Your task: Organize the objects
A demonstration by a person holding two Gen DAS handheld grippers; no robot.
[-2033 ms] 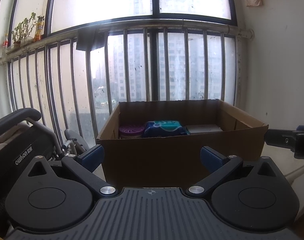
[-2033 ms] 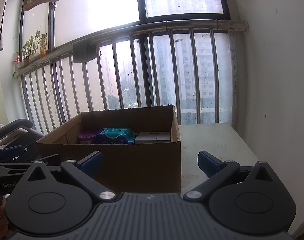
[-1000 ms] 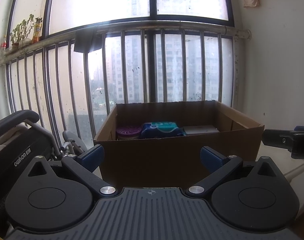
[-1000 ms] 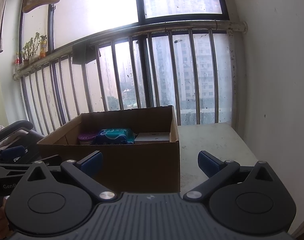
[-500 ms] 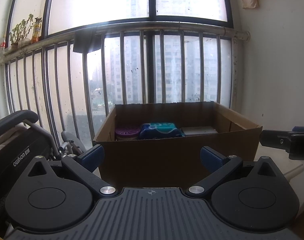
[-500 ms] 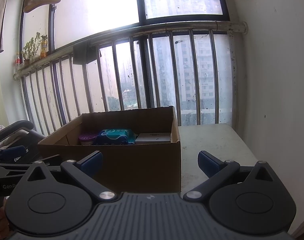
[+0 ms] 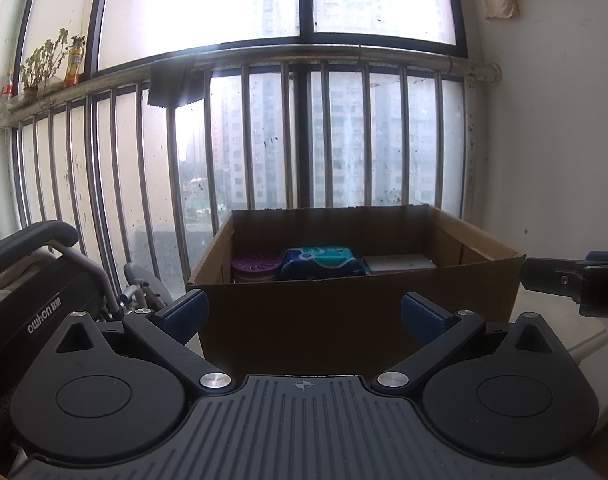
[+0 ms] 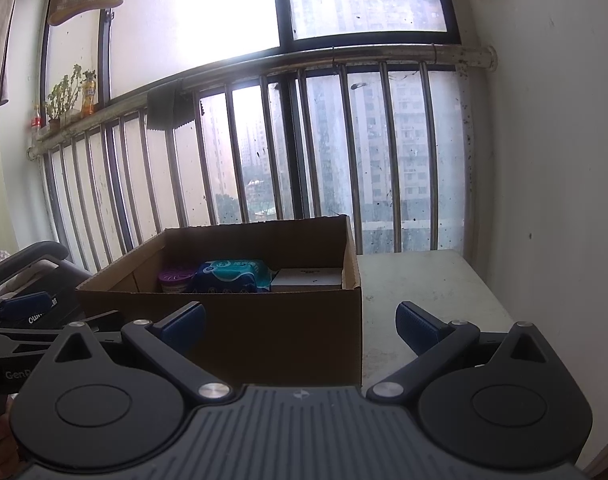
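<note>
An open cardboard box stands on a pale table by the window bars. Inside it lie a purple-lidded round container, a blue-green soft pack and a flat white box. My left gripper is open in front of the box's near wall, nothing between its fingers. My right gripper is open too, facing the box's right front corner. The right gripper's finger shows at the right edge of the left wrist view.
Metal window bars run behind the box. A black wheelchair stands to the left. A white wall closes the right side. Bare tabletop lies right of the box. Plants and bottles sit on the ledge.
Both views have shifted only slightly; the box sits a touch lower and further left in the left wrist view. Both grippers stay open and hold nothing.
</note>
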